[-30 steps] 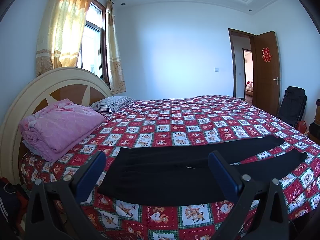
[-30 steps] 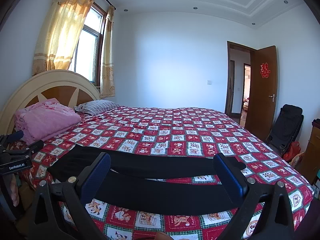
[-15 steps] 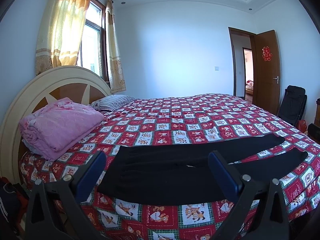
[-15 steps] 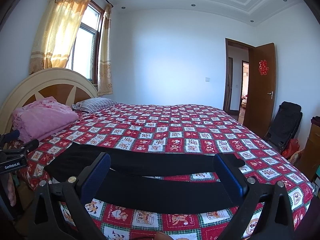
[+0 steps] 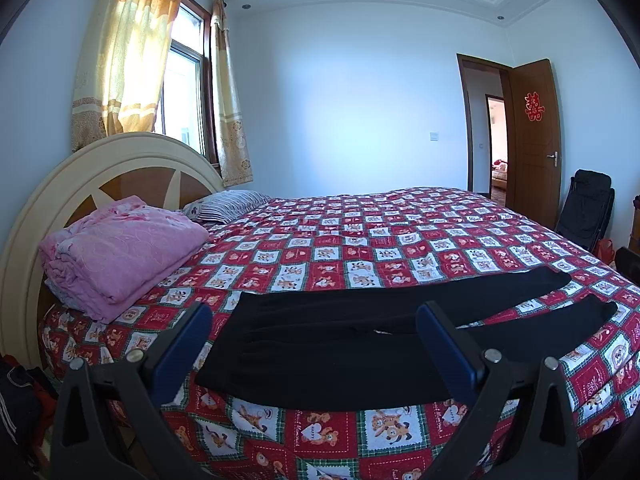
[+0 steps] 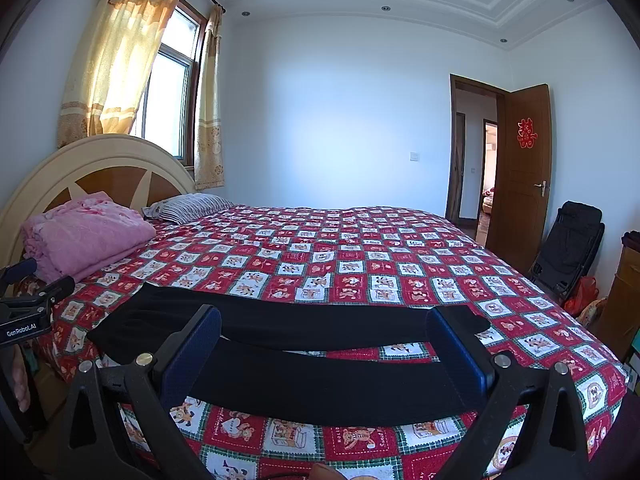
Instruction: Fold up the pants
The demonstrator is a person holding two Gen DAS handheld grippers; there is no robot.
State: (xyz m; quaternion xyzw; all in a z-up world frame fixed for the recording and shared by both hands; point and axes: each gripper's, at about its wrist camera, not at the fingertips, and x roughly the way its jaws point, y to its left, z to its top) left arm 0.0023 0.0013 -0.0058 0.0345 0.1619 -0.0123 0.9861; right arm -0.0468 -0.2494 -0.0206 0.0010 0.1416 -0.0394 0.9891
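Black pants (image 5: pixel 340 344) lie flat along the near edge of the bed, waistband to the left and both legs stretched to the right, slightly apart. My left gripper (image 5: pixel 316 316) hovers open in front of the waist and crotch area, short of the cloth. In the right wrist view the pants (image 6: pixel 312 376) run across the frame, and my right gripper (image 6: pixel 324 316) stands open before the legs, holding nothing. The left gripper (image 6: pixel 24 308) shows at that view's left edge.
The bed carries a red and white checked cover (image 5: pixel 380 240). A folded pink blanket (image 5: pixel 120 252) and a striped pillow (image 5: pixel 228 206) lie by the rounded headboard (image 5: pixel 80 172). A black folding chair (image 6: pixel 568 244) stands by the open door (image 6: pixel 524 176). Dark bags (image 5: pixel 20 408) sit on the floor at left.
Both views have shifted only slightly: the pants sit a touch higher in the right wrist view. The pants lie as before and both grippers stay open.
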